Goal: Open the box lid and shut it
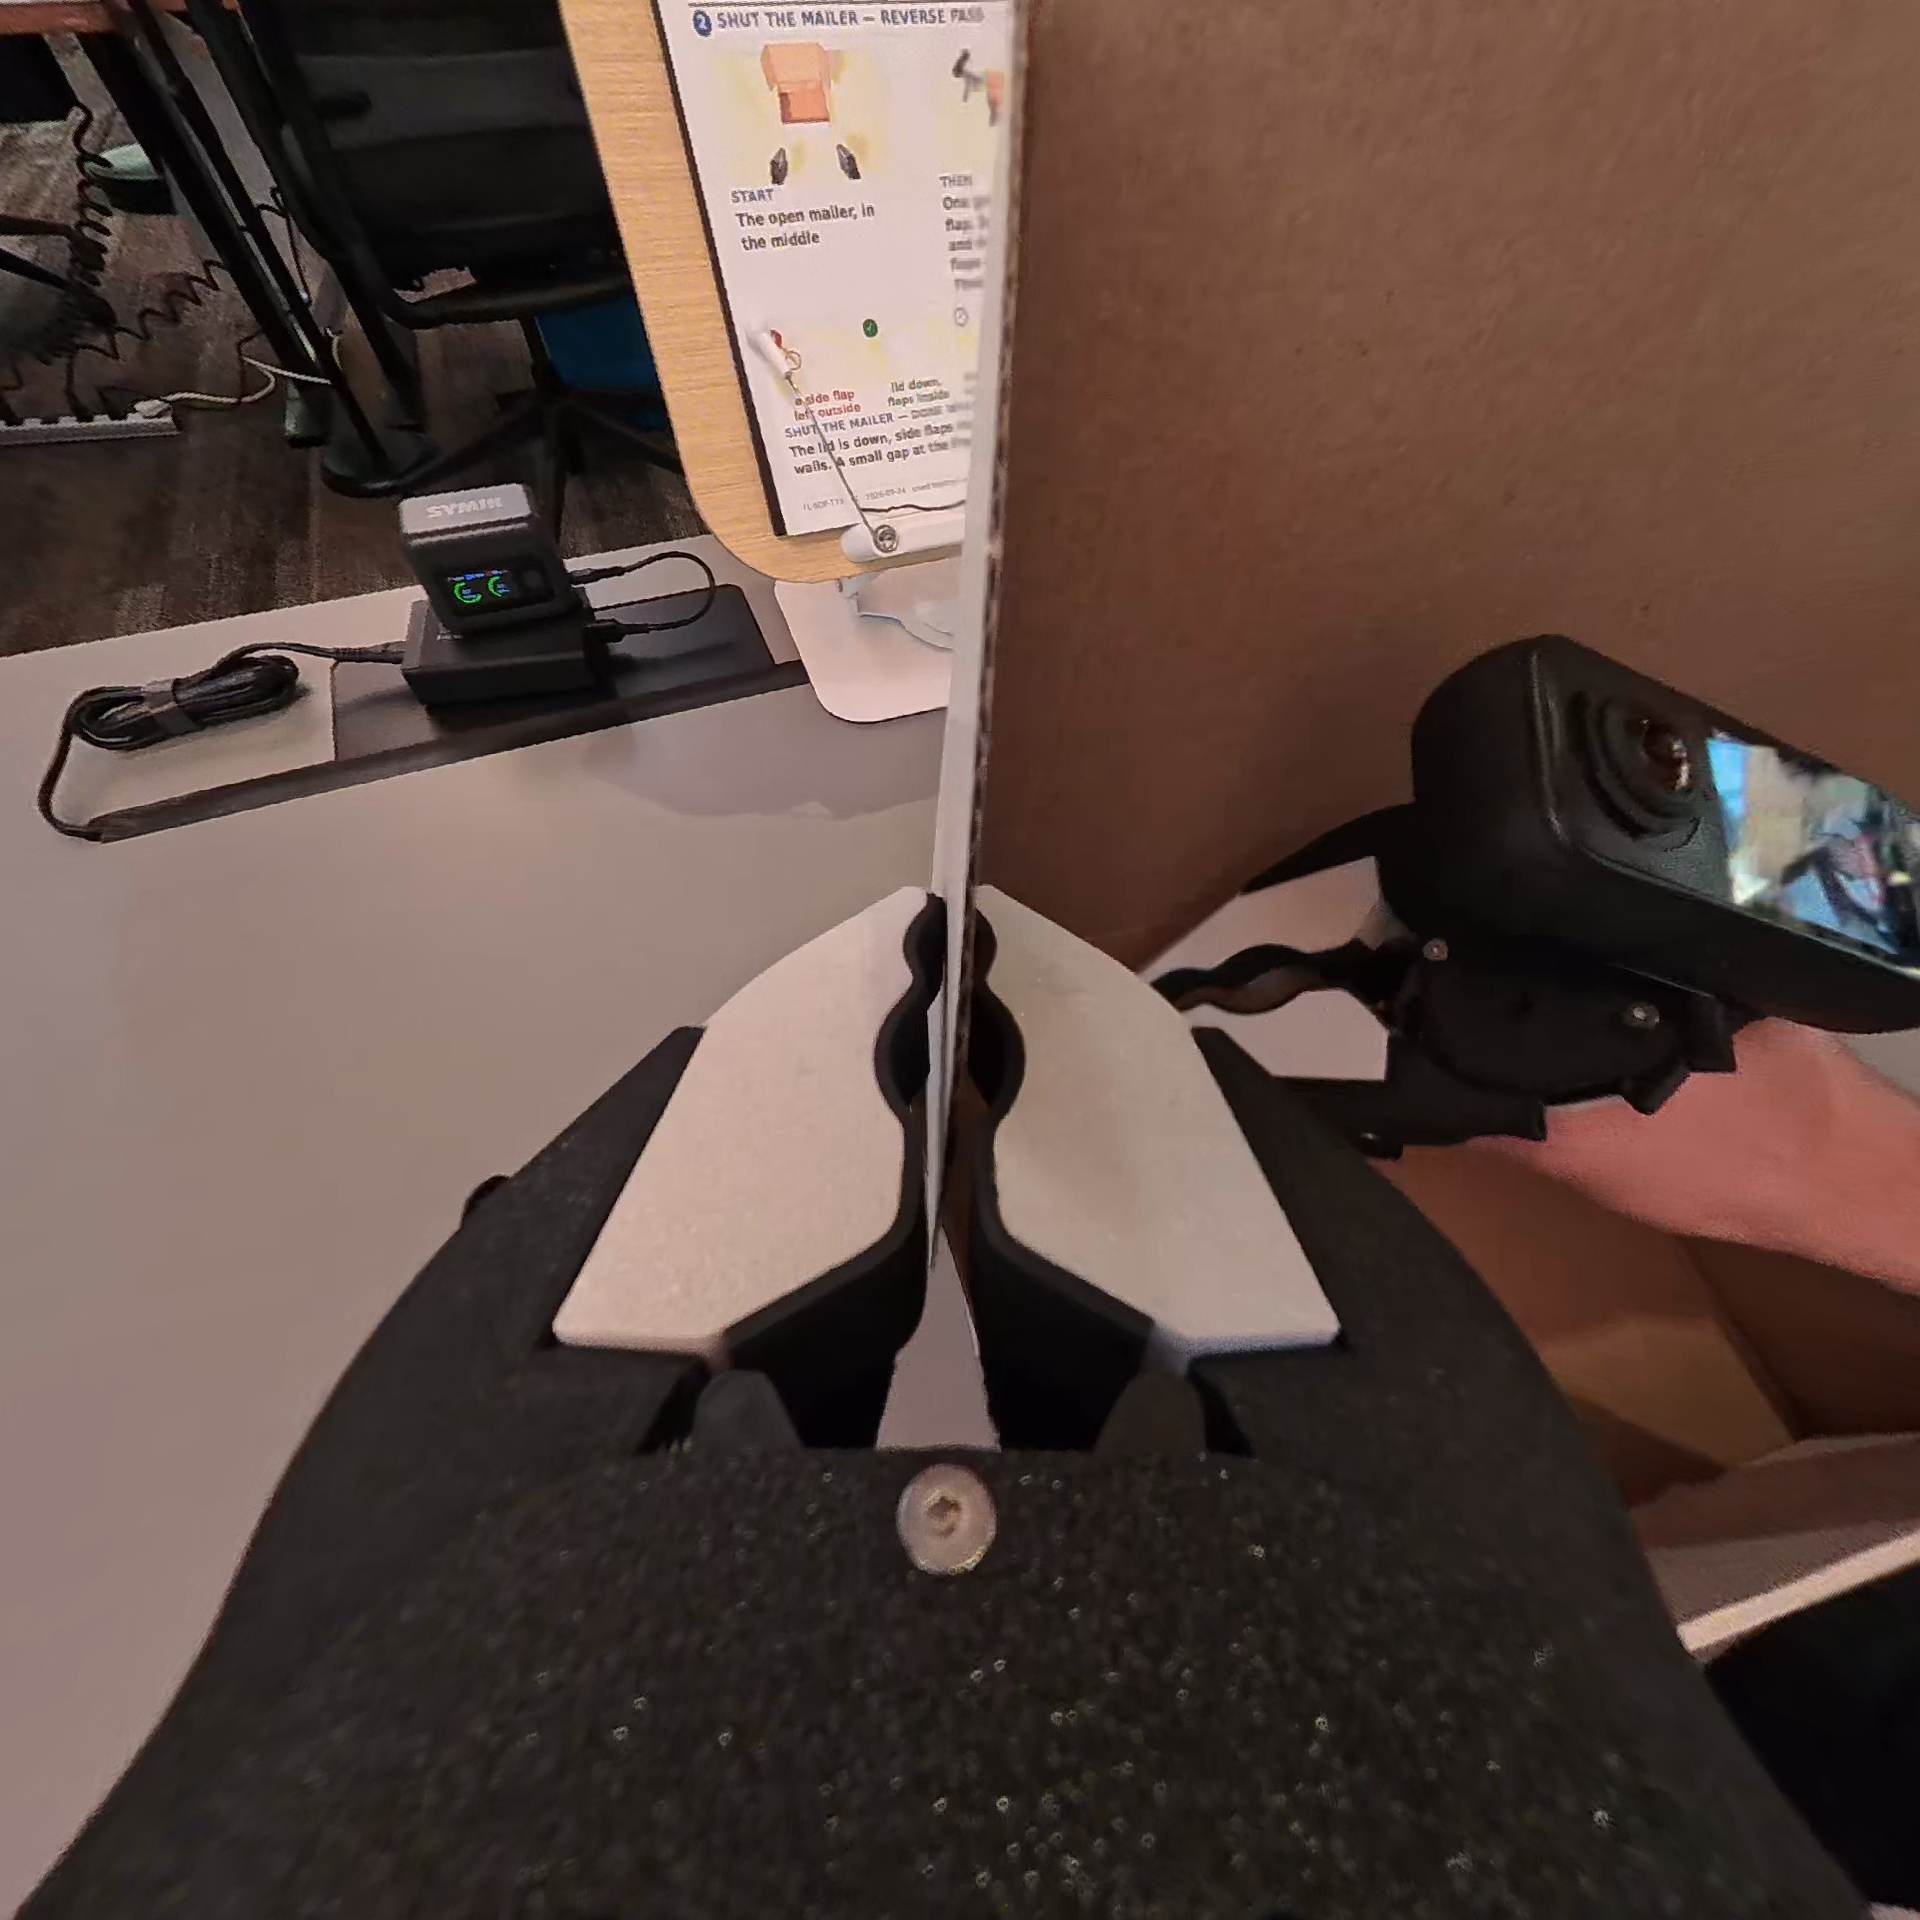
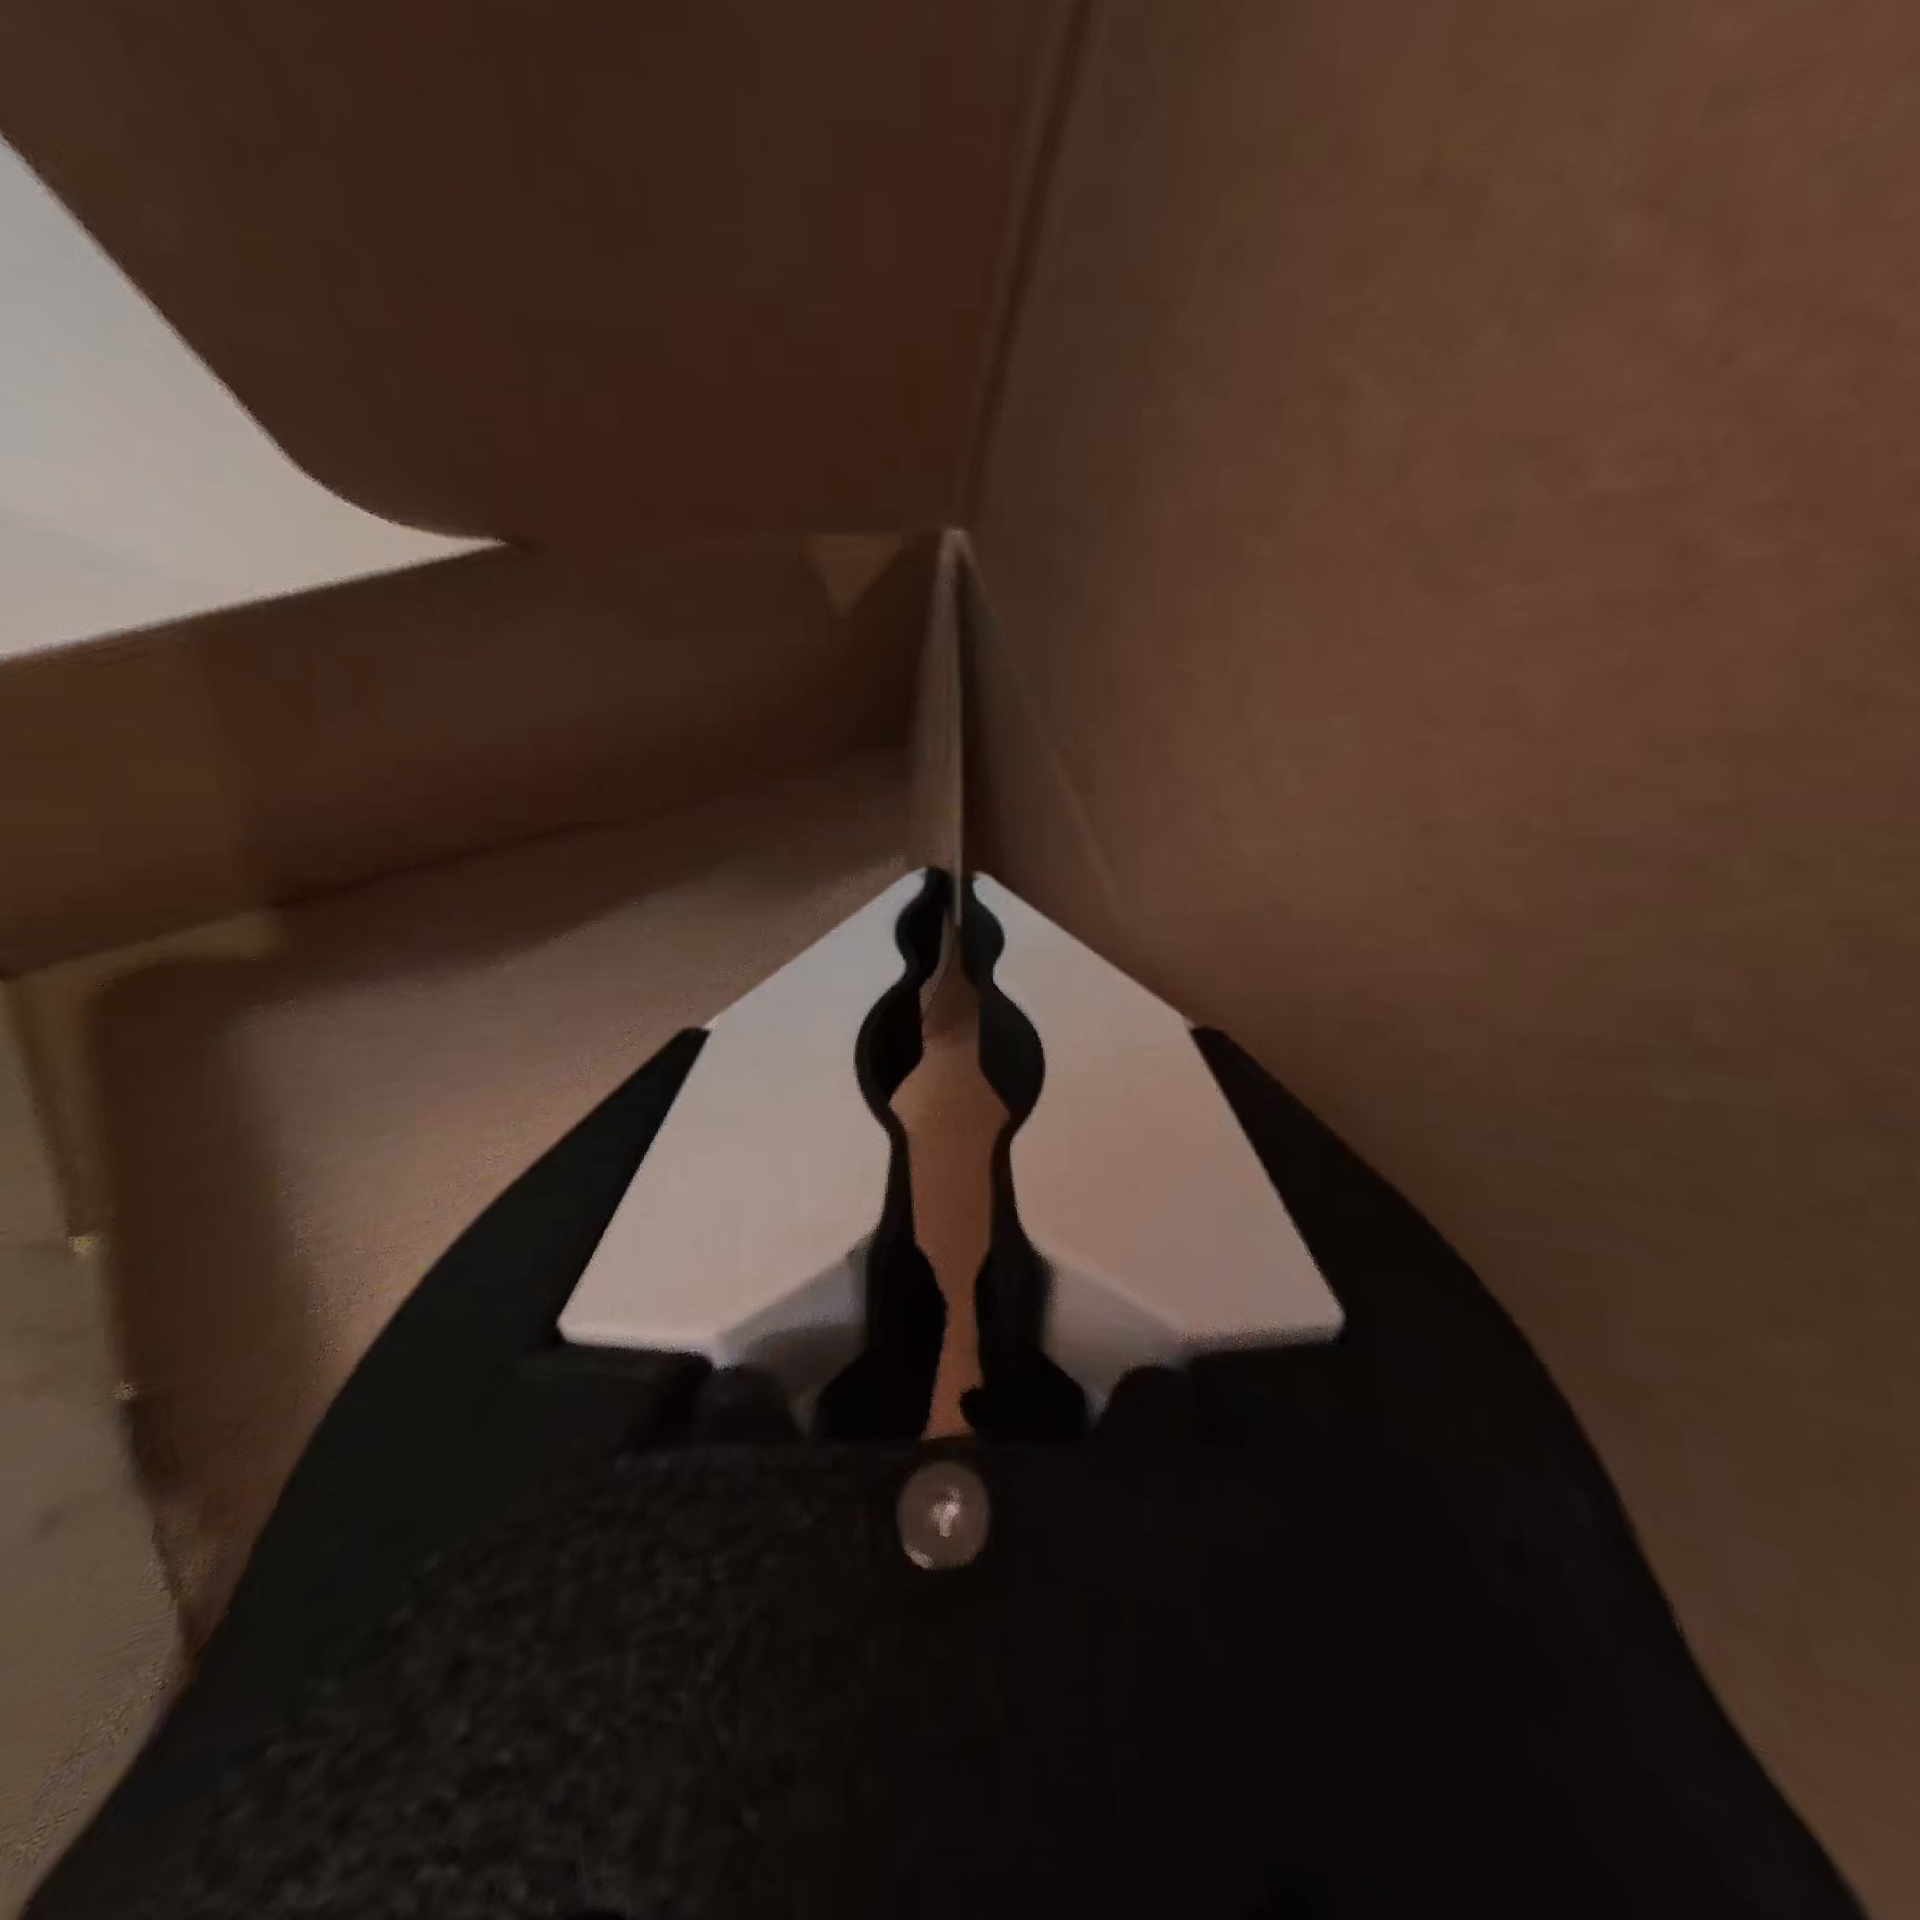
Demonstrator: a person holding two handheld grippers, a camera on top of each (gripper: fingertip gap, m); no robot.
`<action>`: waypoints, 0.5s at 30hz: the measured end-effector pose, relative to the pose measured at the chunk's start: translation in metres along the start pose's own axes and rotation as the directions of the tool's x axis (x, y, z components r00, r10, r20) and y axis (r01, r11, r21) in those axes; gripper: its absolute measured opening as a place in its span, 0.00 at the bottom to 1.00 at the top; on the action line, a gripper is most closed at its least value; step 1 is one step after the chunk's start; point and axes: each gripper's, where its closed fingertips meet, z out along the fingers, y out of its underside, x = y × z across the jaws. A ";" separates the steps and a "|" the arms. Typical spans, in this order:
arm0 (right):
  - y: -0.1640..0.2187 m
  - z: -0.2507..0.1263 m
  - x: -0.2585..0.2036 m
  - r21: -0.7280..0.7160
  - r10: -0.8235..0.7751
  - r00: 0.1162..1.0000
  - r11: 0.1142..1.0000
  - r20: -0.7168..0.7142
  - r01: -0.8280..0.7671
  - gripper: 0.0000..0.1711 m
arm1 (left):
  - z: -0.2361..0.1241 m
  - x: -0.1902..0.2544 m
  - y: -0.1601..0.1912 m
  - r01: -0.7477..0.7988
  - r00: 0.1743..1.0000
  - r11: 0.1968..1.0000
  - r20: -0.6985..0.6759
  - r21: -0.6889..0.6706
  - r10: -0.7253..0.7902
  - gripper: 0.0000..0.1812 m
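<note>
The white table (image 1: 312, 935) has a black charger (image 1: 499, 613) far back. The brown box (image 2: 520, 987) sits in front of you. Your left gripper (image 1: 954, 935) pinches its raised lid (image 1: 1455, 416) edge. Your right gripper (image 2: 951, 914) pinches a thin flap (image 2: 948, 727) inside.

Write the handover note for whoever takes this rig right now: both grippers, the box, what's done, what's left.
Left hand-held gripper: shut on the edge of the raised brown cardboard box lid, white outside.
Right hand-held gripper: shut on a thin brown cardboard side flap inside the box.
Box: on the white table, lid standing upright.
Done: lid opened.
Left: tuck the flaps inside, lower the lid shut.
</note>
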 end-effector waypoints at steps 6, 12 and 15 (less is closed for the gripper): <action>0.012 -0.003 0.012 -0.036 -0.033 0.999 0.999 0.036 0.035 0.01 | -0.001 0.004 -0.003 -0.039 0.999 0.999 0.002 -0.003 0.039 0.01; 0.019 -0.004 0.036 -0.052 -0.023 1.000 0.998 -0.015 0.022 0.00 | 0.004 0.006 -0.001 -0.024 0.999 0.999 -0.029 -0.035 0.023 0.02; 0.018 -0.001 0.035 -0.063 -0.029 1.000 0.998 -0.011 0.029 0.01 | 0.005 0.012 -0.001 -0.042 0.999 0.998 -0.006 -0.046 0.042 0.01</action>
